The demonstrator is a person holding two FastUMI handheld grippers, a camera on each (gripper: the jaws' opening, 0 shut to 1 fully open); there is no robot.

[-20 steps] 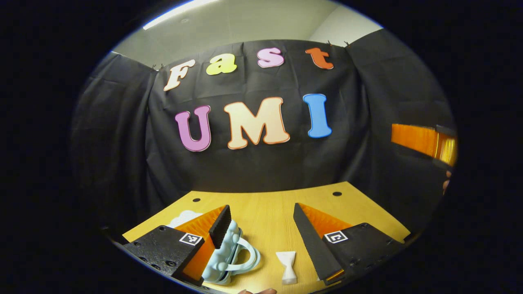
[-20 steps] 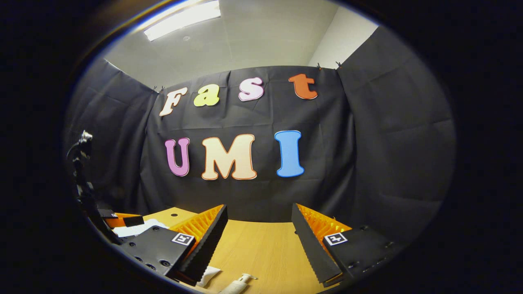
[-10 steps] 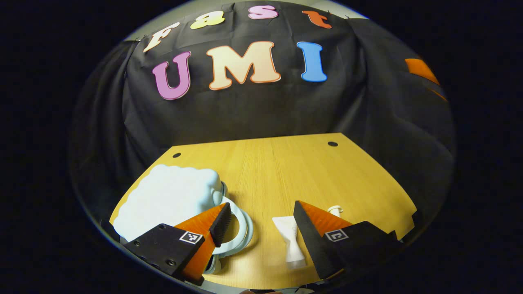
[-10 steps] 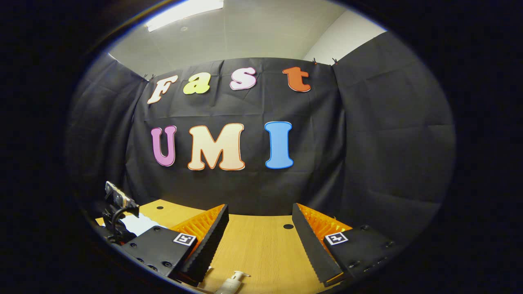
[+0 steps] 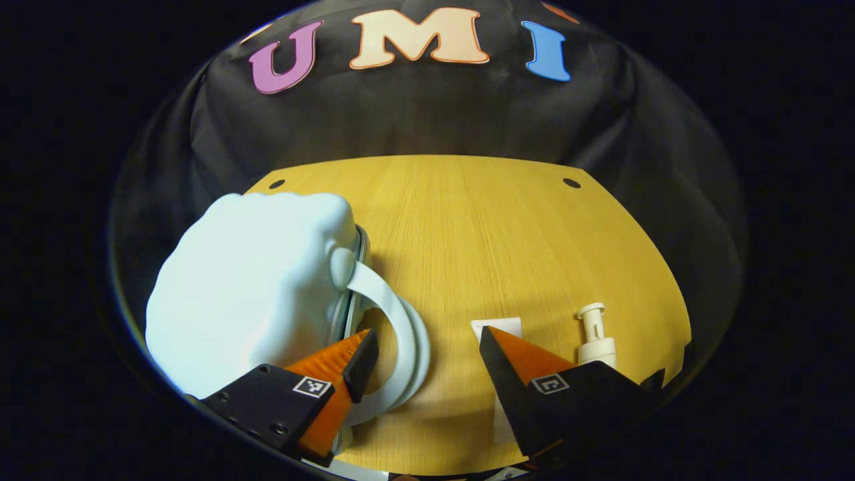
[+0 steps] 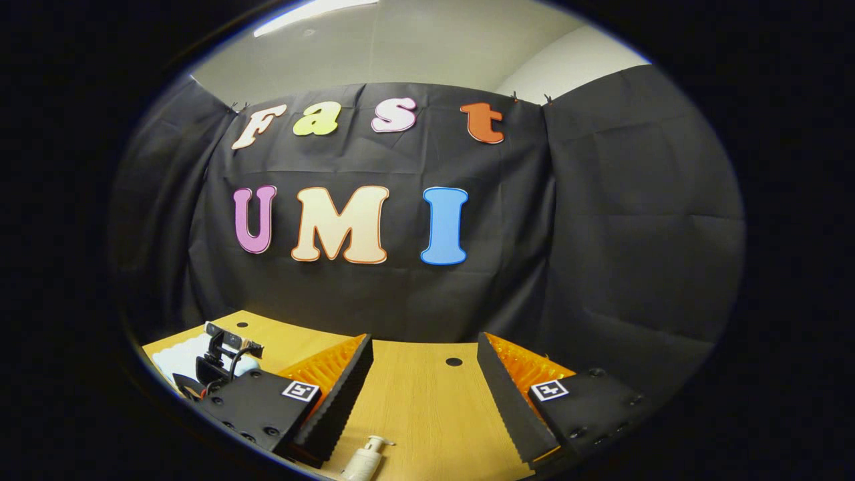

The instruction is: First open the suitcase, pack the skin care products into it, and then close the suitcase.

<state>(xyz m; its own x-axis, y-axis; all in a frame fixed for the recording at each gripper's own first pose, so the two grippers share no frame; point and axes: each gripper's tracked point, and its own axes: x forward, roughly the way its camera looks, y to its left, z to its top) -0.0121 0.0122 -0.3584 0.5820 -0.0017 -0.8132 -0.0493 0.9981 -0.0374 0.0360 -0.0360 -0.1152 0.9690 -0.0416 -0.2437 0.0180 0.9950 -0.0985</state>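
The left hand-held gripper (image 5: 422,354) is hovering with its fingers apart over the suitcase (image 5: 247,294) handle (image 5: 394,334) on the desk (image 5: 481,227). That pale, puffy-looking shell is probably light, smooth and slippery; the looped handle seems the surest hold. The right hand-held gripper (image 6: 422,381) is waiting, fingers spread, above a hard pump bottle (image 6: 364,461).

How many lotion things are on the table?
2: a pump bottle standing near the table's right edge, and a flat white tube left of it, partly behind the left gripper's finger. More may be hidden.
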